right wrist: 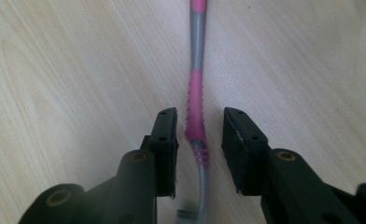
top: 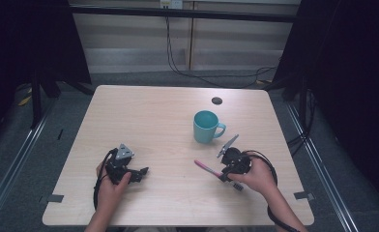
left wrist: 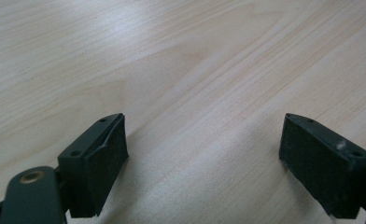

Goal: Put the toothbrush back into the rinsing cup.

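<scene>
Both hands low at near edge of table (top: pixel 129 111). Teal mug (top: pixel 206 126) stands just beyond R gripper (right wrist: pixel 200 135), nothing blocking. L gripper (left wrist: pixel 204 149): jaws wide, nothing between. R jaws narrowed either side of pink/grey toothbrush (right wrist: pixel 196 100) lying flat, pads not touching.

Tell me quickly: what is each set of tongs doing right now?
Left tongs: open, holding nothing, bare table between them.
Right tongs: open, straddling the pink and grey toothbrush, pads not yet touching it.
</scene>
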